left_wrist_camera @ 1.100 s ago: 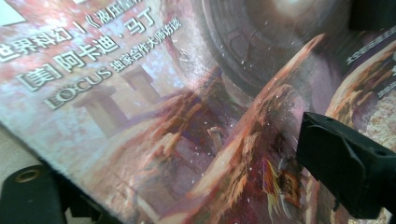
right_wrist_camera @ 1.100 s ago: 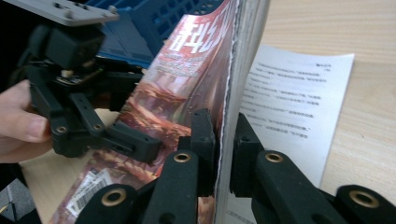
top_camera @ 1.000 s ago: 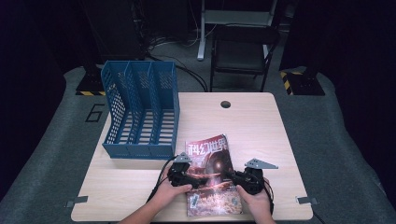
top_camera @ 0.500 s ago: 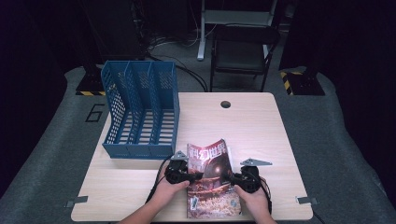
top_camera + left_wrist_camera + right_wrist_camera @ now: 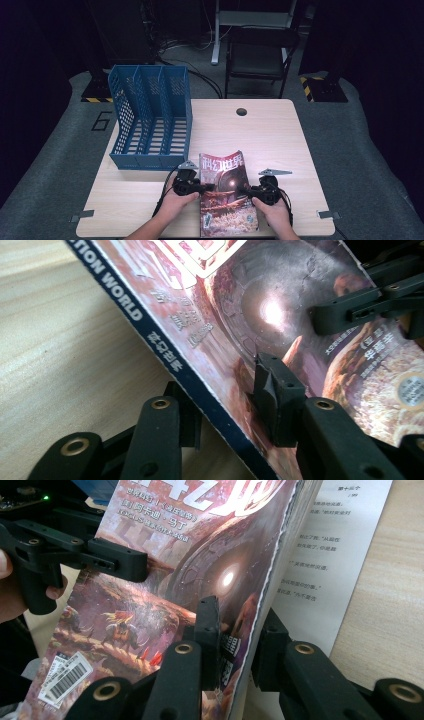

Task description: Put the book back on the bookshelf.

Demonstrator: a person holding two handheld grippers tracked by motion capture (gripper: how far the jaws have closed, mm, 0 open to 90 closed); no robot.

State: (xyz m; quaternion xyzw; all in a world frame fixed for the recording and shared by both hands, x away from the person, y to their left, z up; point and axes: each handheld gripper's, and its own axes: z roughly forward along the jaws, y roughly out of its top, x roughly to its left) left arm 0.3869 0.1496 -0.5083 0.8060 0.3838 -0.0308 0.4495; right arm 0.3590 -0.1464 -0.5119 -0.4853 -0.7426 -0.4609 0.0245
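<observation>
Left tool (image 5: 227,410) clamped on magazine (image 5: 280,315) spine, just closing; right tool (image 5: 237,642) grips page edge.

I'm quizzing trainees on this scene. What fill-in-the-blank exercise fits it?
1. Both claws grip a ____ with a reddish cover.
2. The blue file rack has ____ compartments.
3. The left claw clamps the magazine at its ____ edge.
4. The right claw grips the side where the ____ fan open.

Missing words: magazine; three; spine; pages
</observation>
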